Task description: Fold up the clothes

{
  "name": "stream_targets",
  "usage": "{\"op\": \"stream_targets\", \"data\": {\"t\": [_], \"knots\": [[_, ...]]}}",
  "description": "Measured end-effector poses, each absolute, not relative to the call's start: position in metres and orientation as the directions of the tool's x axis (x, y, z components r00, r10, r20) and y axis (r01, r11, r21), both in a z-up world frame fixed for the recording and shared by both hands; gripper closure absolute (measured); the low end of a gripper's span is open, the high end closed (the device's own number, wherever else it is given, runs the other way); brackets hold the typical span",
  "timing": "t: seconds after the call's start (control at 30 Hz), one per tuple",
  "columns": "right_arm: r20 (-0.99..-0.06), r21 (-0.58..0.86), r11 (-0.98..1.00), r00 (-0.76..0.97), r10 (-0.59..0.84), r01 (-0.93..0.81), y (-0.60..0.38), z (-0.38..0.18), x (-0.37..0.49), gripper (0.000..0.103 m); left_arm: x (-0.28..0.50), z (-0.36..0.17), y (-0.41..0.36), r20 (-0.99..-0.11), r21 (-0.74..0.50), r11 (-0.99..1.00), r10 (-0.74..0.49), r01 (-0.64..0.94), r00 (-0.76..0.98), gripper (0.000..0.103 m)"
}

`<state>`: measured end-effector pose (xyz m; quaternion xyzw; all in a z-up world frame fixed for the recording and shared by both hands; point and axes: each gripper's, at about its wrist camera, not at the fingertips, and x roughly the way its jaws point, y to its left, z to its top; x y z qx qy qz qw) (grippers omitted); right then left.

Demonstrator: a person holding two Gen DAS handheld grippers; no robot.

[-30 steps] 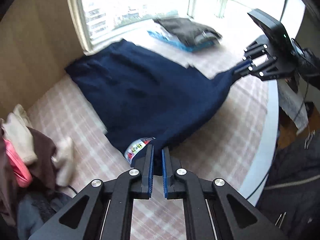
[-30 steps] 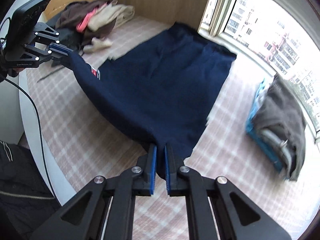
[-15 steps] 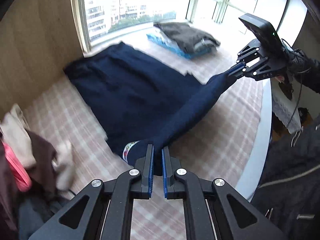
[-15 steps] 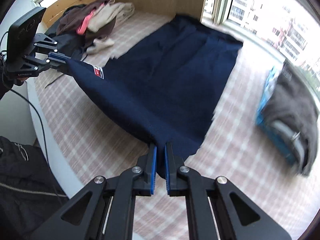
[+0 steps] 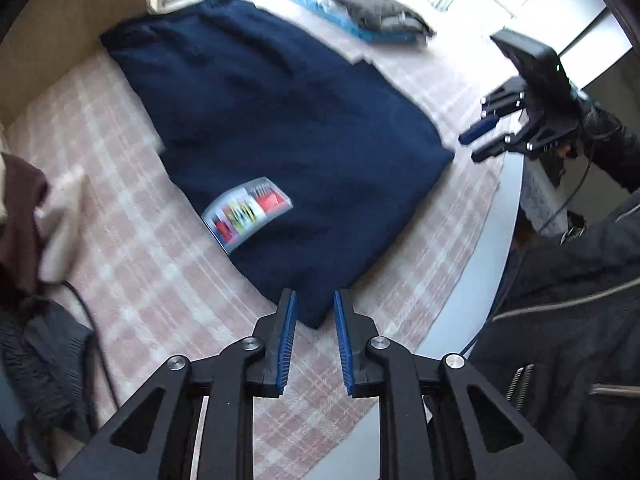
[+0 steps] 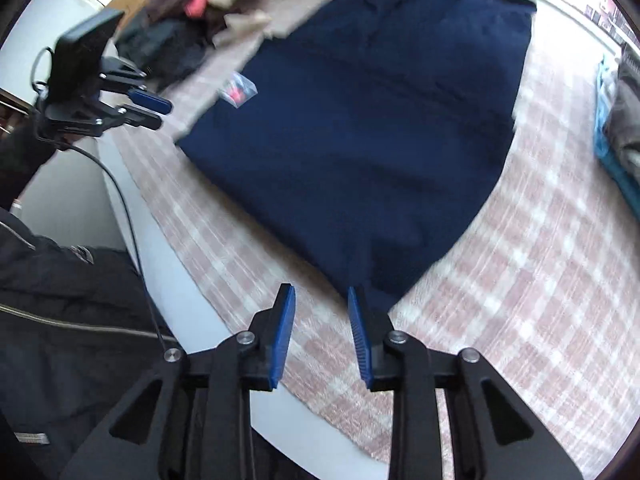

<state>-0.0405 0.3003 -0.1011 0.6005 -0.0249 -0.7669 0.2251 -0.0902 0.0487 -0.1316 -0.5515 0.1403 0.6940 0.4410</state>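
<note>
Garment: navy garment [image 5: 280, 128] lies flat on the checked cloth [image 5: 132, 264], a colourful tag [image 5: 246, 210] near its left edge.
Left gripper [image 5: 314, 340]: my jaws are opening; near corner sits between the pads, unpressed.
Right gripper [image 6: 320, 332]: my jaws are opening; hem lies just ahead, right pad at its corner.
Axis: long side runs away from me toward the window; both hands equally near.

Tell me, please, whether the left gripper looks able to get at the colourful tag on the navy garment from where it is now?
Probably yes. The left gripper is opening over the near corner of the navy garment, whose corner lies loose between its fingers. The tag lies face up just beyond, with only flat cloth between.
</note>
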Motion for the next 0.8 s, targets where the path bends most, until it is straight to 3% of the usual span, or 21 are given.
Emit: {"op": "stream_targets", "data": {"t": [0.17,0.33,0.53,0.67,0.8], "knots": [[-0.874,0.339,-0.898,-0.261,-0.411,0.281,0.284,-0.116,-0.072,0.072,-0.107,-0.145,0.090,-0.849,-0.323,-0.510,0.528,-0.798,0.007,0.085],[-0.917,0.241,-0.914,-0.233,-0.325,0.326,0.286,-0.147,-0.059,0.073,-0.093,-0.196,0.088,-0.897,-0.313,-0.494,0.435,-0.811,0.081,0.086],[-0.904,0.287,-0.936,-0.264,-0.335,0.204,0.319,-0.126,-0.051,0.073,-0.109,-0.165,0.033,-0.894,-0.329,-0.618,0.448,-0.715,0.024,0.087],[-0.892,0.321,-0.925,-0.264,-0.368,0.205,0.313,-0.130,-0.050,0.073,-0.104,-0.143,0.036,-0.860,-0.360,-0.569,0.510,-0.740,0.026,0.085],[-0.916,0.288,-0.933,-0.221,-0.334,0.217,0.306,-0.146,-0.049,0.073,-0.100,-0.168,0.046,-0.890,-0.347,-0.563,0.451,-0.750,0.073,0.085]]}}
